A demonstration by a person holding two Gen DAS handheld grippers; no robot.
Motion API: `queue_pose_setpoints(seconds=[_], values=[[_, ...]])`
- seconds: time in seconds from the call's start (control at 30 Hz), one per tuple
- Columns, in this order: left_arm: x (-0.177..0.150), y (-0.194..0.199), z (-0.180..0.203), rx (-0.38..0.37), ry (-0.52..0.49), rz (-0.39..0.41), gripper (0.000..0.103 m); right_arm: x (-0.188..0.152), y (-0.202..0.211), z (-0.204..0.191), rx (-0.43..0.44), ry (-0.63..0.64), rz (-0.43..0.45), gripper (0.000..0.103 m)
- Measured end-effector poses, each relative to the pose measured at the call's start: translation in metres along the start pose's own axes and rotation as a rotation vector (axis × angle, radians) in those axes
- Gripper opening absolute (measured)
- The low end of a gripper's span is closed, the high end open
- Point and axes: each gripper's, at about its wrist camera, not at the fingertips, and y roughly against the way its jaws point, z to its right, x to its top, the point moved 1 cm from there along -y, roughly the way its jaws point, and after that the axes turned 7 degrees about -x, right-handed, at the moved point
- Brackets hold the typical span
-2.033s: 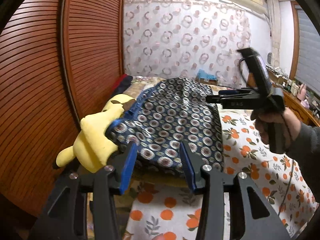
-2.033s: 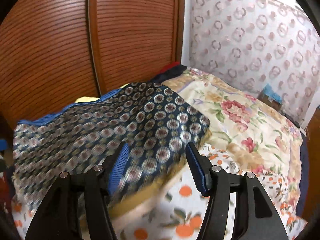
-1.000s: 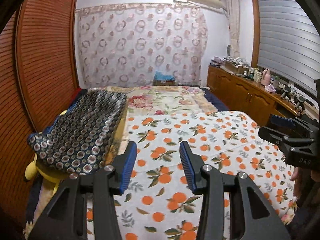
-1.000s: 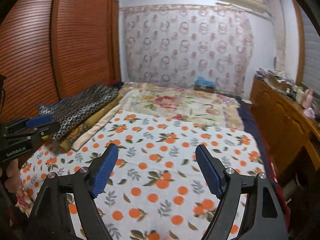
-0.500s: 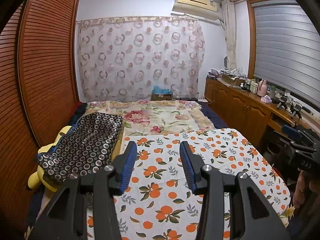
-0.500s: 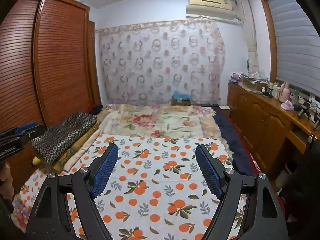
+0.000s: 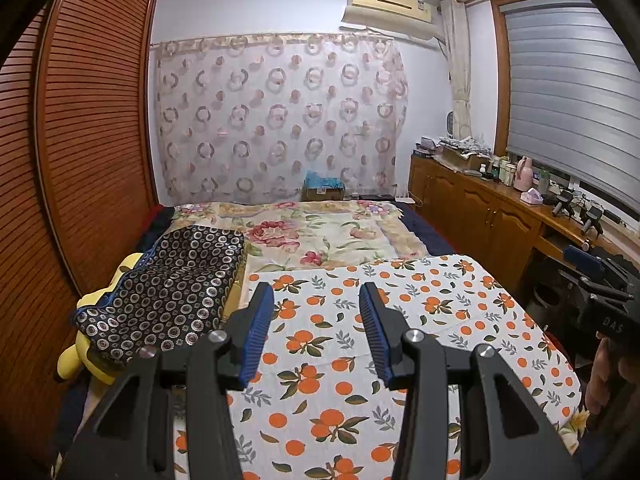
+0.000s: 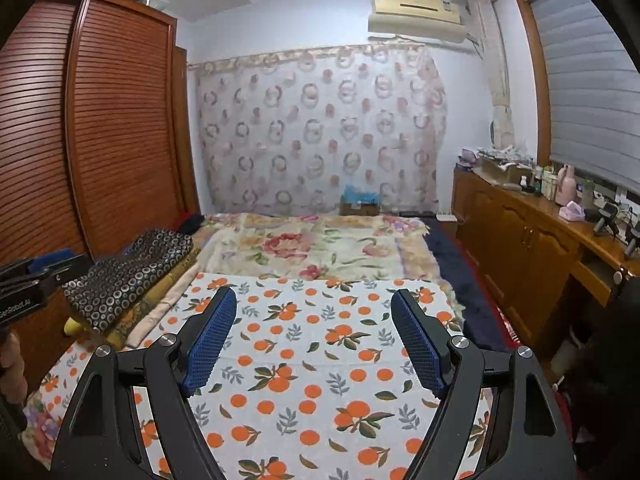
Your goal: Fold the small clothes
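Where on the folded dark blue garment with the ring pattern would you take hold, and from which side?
Probably the near edge of the folded dark blue ring-patterned garment, where it overhangs the yellow plush toy and nothing blocks it. Come in from the open side over the orange-print sheet, since the brown slatted wardrobe closes off the far side. The left tool is nearer it.

left tongs (image 7: 316,320): parted, empty | right tongs (image 8: 313,330): wide, empty
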Motion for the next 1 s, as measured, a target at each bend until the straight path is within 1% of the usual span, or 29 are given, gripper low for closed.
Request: queue_pose_setpoints(seconds=[1.0], values=[[-0.0026,0.0010,0.0010,0.009,-0.003,0.003,0.044,-0.0006,-0.0006,-0.0020,-0.006,-0.006,0.000,0.082]])
